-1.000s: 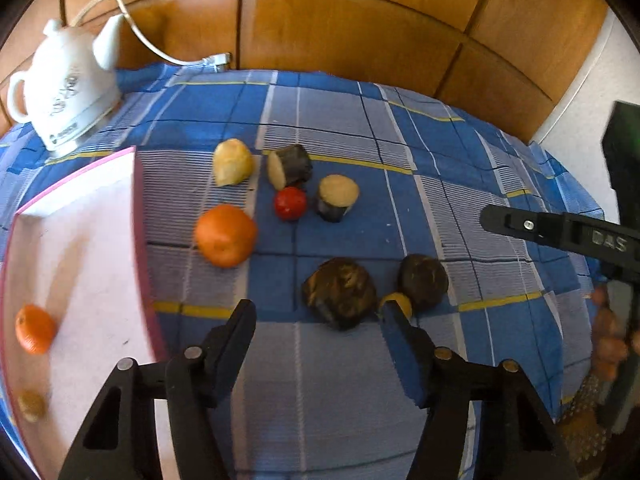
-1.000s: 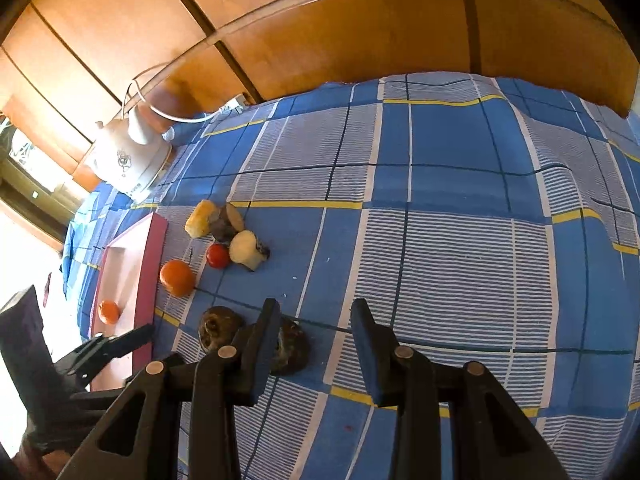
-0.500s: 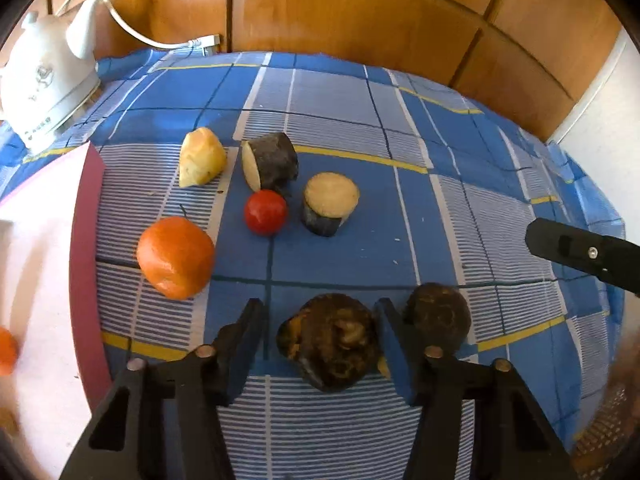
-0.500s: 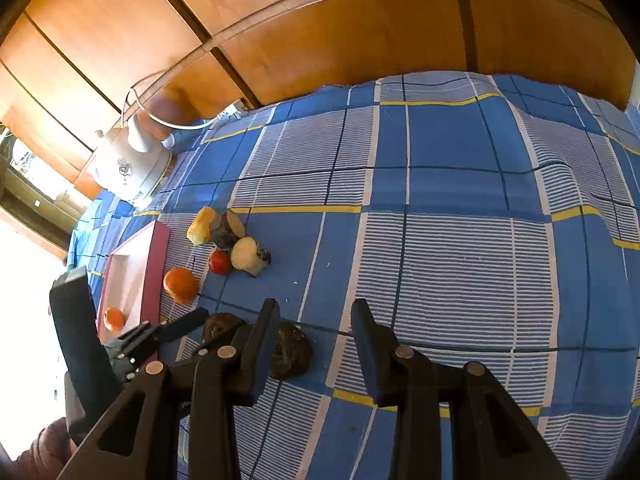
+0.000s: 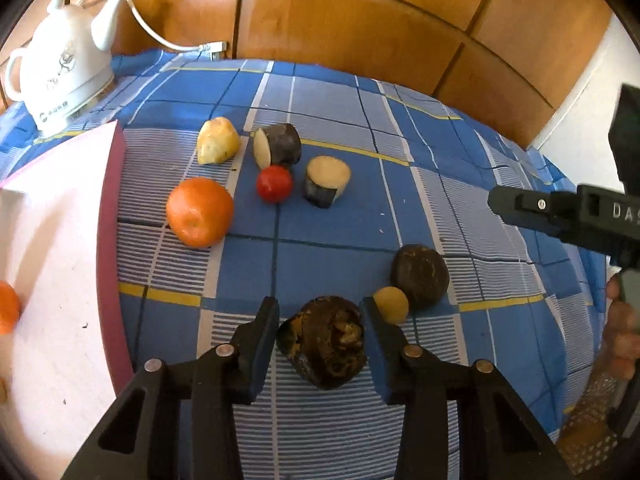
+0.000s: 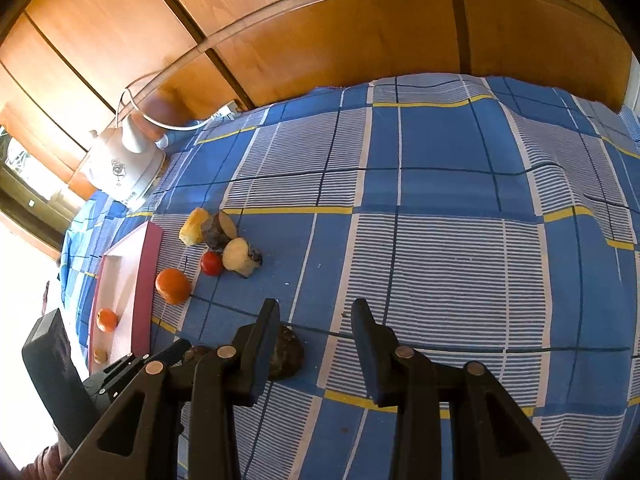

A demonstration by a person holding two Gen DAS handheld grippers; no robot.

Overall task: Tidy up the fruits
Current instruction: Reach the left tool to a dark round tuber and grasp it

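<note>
My left gripper point(image 5: 320, 312) is closing on a dark, brown-mottled fruit point(image 5: 322, 344), and its pads touch both sides of it. A small yellow ball point(image 5: 391, 305) and a dark round fruit point(image 5: 419, 276) lie just to the right. Farther back lie an orange point(image 5: 199, 218), a red tomato point(image 5: 274, 183), a pale yellow fruit point(image 5: 218, 146) and two cut dark-skinned pieces point(image 5: 280, 146) point(image 5: 327, 186). A pink tray point(image 5: 107, 240) at the left holds a small orange point(image 5: 8, 308). My right gripper point(image 6: 314, 312) hovers open over bare cloth, nothing between its fingers.
A white kettle point(image 5: 64, 76) with its cord stands at the back left against wooden panels. The blue checked cloth point(image 6: 440, 240) stretches wide to the right. A person's hand point(image 5: 620, 340) shows at the right edge of the left wrist view.
The left gripper came forward and down over the dark mottled fruit and its jaws narrowed around it. The right gripper has stayed put.
</note>
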